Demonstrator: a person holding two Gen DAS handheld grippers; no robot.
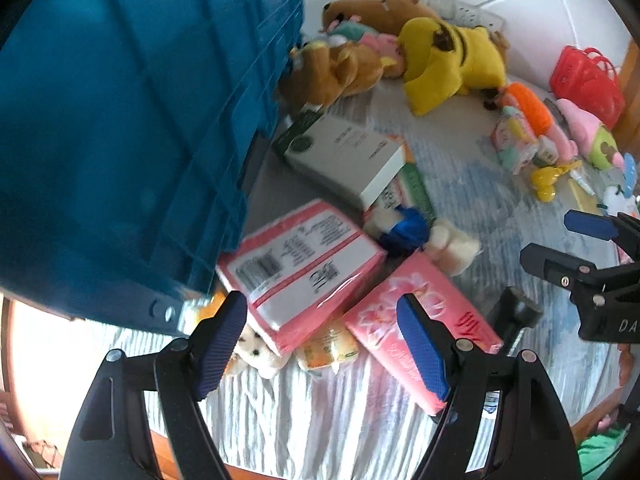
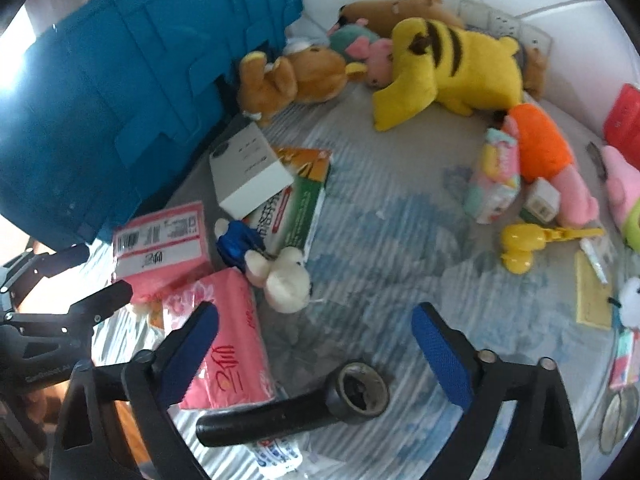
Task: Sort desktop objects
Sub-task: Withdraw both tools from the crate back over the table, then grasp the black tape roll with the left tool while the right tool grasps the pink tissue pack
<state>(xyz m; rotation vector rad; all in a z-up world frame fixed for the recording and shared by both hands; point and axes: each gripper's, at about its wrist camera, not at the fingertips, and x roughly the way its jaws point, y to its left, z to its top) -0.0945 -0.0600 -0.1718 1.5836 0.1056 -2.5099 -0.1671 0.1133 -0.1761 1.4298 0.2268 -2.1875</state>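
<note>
One tilted blue plastic crate [image 2: 120, 92], two pink plastic-wrapped tissue packs [image 2: 160, 248] [image 2: 228, 340], one white cardboard box [image 2: 248, 168], one yellow striped plush toy [image 2: 452, 68], two brown plush bears [image 2: 292, 80] [image 2: 384, 10], one black-handled tool [image 2: 296, 408]

Red Chinese characters mark the near pink tissue pack [image 2: 228, 344]; the left pack's white label [image 2: 158, 240] carries a barcode. White box [image 1: 348, 156] print is blurred, unreadable.
</note>
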